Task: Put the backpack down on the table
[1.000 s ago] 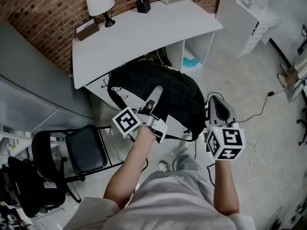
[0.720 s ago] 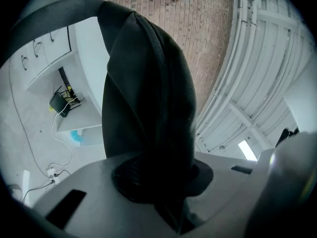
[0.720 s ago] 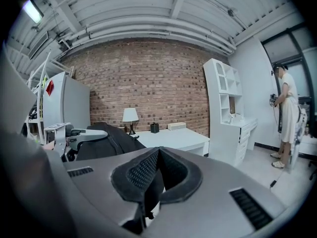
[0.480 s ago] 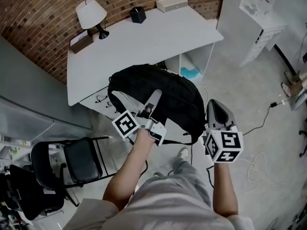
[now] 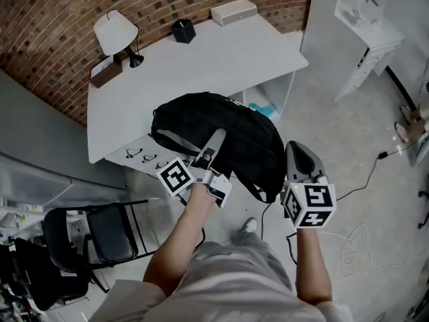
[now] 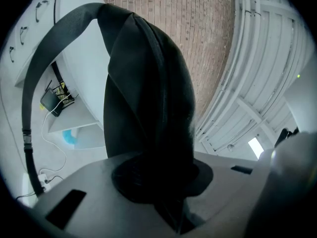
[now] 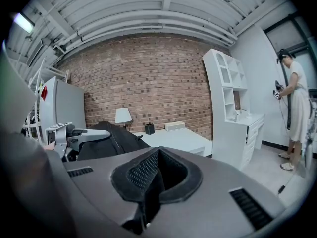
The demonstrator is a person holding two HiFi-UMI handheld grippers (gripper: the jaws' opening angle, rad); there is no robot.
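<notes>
Backpack (image 5: 249, 138): held up at the counter's (image 5: 221, 52) near edge, not yet set down.
Left gripper (image 5: 216, 139): clamped on the backpack's top fabric.
Right gripper (image 5: 297, 154): jaws together, empty, just beside the backpack.
Remaining: move over counter, lower, release.

backpack (image 5: 234, 134): black, bulging, strap (image 5: 257, 192) dangling | place: aloft, over front edge of white table (image 5: 221, 54)

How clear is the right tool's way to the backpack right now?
Probably yes, it can reach. The right tool is empty and close beside the backpack, which the left tool holds up near the table. Only open air shows between them.
</notes>
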